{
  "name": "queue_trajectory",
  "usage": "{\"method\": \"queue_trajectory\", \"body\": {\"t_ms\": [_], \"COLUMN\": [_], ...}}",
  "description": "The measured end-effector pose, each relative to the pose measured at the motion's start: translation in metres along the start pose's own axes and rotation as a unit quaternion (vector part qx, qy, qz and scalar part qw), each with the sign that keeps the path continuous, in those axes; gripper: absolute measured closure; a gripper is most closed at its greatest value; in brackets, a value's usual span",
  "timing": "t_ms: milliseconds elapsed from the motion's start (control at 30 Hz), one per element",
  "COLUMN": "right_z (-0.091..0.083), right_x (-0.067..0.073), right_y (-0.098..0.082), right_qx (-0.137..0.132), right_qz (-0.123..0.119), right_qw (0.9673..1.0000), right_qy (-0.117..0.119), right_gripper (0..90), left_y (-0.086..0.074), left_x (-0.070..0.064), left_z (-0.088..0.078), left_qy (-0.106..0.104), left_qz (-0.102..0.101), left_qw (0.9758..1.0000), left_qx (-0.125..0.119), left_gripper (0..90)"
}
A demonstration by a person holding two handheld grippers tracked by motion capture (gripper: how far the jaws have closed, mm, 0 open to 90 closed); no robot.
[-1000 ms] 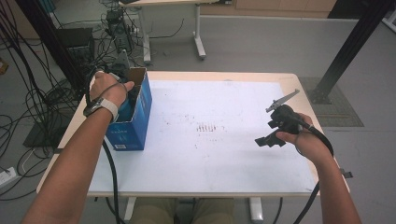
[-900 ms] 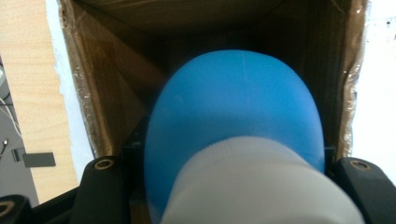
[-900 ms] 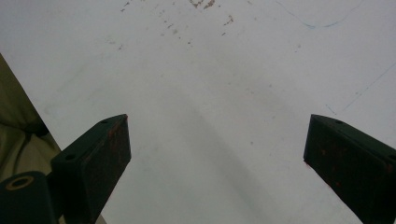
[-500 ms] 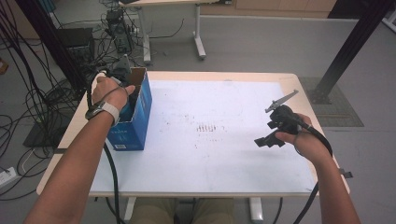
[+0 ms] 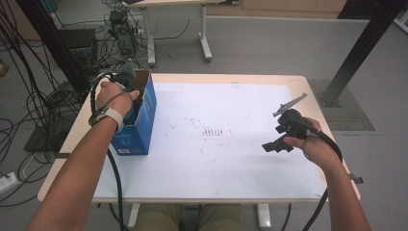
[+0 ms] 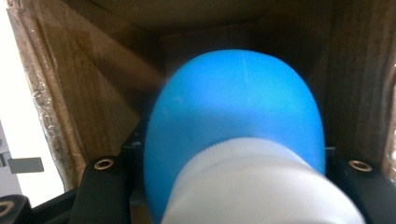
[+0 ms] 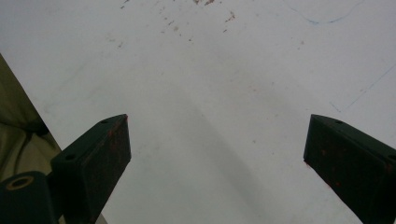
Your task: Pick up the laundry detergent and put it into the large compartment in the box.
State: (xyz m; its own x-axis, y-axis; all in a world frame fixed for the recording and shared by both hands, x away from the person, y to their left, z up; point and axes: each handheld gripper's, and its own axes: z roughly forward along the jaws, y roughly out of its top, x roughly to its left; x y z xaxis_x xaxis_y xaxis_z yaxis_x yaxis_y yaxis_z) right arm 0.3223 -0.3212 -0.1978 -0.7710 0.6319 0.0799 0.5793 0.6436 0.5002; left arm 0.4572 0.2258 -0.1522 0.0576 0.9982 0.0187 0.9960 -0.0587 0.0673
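An open blue cardboard box (image 5: 139,125) stands at the table's left edge. My left gripper (image 5: 131,98) reaches down into it from above, its fingertips hidden by the box wall. In the left gripper view, a rounded blue bottle (image 6: 233,116) with a white end (image 6: 261,186) sits between the two black jaws, which are shut on it inside the box's brown interior (image 6: 107,79). My right gripper (image 5: 278,144) hovers low over the white table top (image 5: 216,159) at the right, fingers (image 7: 93,158) wide open with nothing between them.
A grey three-cornered plate (image 5: 290,103) rides on the right gripper. Cables trail from both grippers over the table's front edge. Beyond the table's left side stand a black rack and tangled cables (image 5: 43,86). A black post (image 5: 358,48) stands at the far right.
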Motion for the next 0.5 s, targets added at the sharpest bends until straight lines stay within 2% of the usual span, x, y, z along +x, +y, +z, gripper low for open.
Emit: {"method": "queue_trajectory", "body": {"t_ms": [500], "right_z": [-0.0016], "right_x": [0.0011], "right_y": [-0.0004], "right_qx": [-0.001], "right_qz": [-0.001], "right_qw": [1.0], "right_qy": [-0.002], "right_gripper": [7.3], "left_y": [-0.0008], "left_x": [0.0012], "left_z": [0.0004], "left_qy": [-0.001], "left_qz": [-0.001], "left_qw": [1.0], "left_qx": [-0.002], "left_gripper": [39.0]}}
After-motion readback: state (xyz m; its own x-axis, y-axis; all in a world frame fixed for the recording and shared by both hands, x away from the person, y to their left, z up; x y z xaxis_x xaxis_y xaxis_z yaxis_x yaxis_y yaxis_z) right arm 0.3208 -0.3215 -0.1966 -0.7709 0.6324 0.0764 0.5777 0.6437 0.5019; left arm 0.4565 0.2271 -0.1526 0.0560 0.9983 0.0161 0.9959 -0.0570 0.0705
